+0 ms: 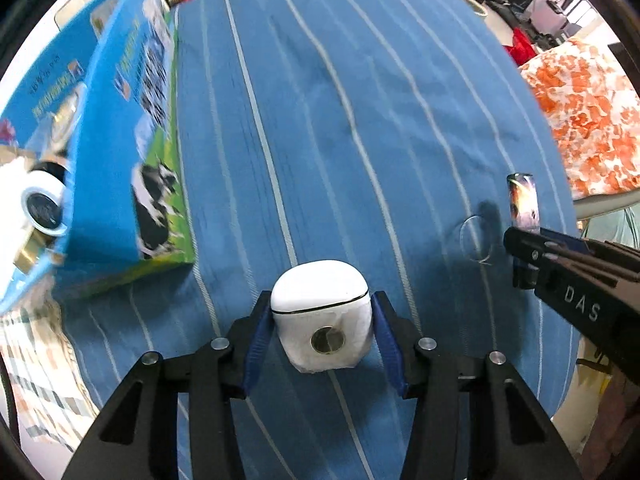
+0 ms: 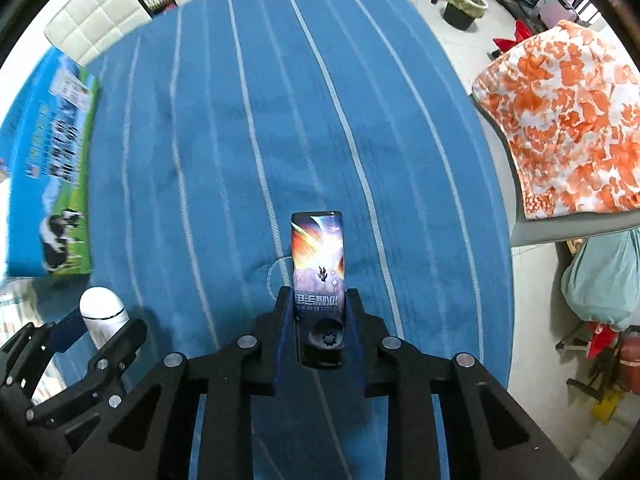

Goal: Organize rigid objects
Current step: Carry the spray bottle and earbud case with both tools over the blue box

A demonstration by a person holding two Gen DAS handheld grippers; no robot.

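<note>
left gripper (image 1: pixel 322 316) clamped on white earbud case (image 1: pixel 320 304) | right gripper (image 2: pixel 320 300) gripping printed lighter (image 2: pixel 318 256) | smooth case could slip out

A home; striped bedsheet (image 2: pixel 280 120), floral pillow (image 2: pixel 560 120), padded headboard (image 2: pixel 100 16).

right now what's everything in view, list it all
white case: 1, white with a round metal disc, between the left gripper's fingers
printed flat box: 1, black with an orange and purple print, between the right gripper's fingers
clear ring: 1, transparent, lying on the cloth by the right gripper
milk carton box: 1, blue and green with cows, left side of the cloth, tape rolls inside
striped cloth: 1, blue with white stripes, covers the surface
floral cushion: 1, orange and white, right of the cloth
bin: 1, black, on the floor
left gripper: 1, black, blue pads
right gripper: 1, black, blue pads
</note>
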